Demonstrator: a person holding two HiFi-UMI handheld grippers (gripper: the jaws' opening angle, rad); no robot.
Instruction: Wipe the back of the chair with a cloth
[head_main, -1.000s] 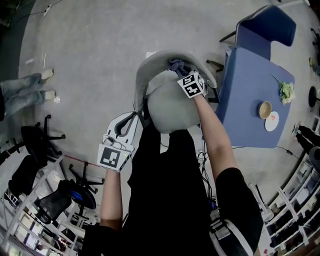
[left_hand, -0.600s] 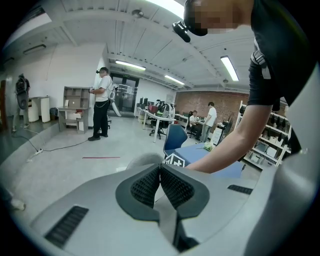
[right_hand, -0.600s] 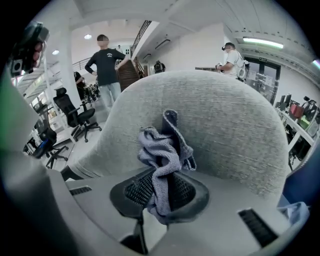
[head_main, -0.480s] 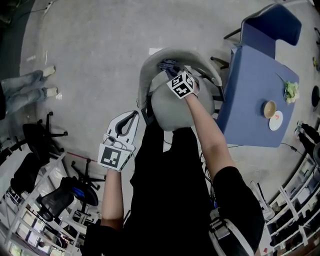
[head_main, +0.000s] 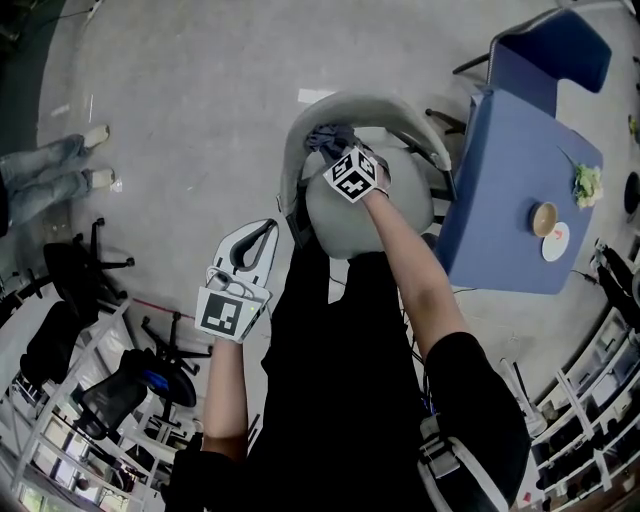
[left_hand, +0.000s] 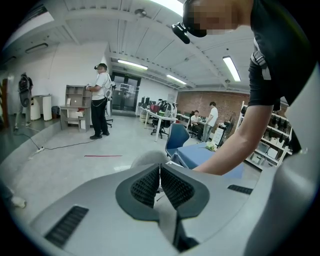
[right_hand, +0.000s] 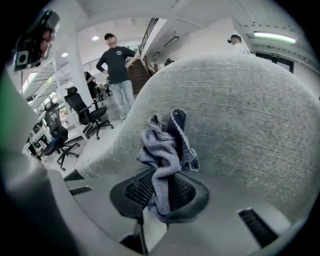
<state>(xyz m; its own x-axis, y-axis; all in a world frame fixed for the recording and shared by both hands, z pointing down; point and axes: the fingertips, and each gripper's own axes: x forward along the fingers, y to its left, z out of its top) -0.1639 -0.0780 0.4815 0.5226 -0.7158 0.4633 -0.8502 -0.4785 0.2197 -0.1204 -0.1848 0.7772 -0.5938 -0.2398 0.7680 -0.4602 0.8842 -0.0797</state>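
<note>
1. Black short-sleeved shirt (head_main: 340, 400), sleeves ending above the elbows.
2. Pale grey moulded shell on left gripper (left_hand: 160, 182) and right gripper (right_hand: 161, 187); black ribbed fingers (left_hand: 145, 186).
3. Black-and-white marker cube (head_main: 352, 173) behind each shell.

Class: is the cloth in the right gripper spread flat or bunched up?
Bunched up: the cloth stands in crumpled folds, clamped in the right gripper, the grey chair back behind it.
</note>
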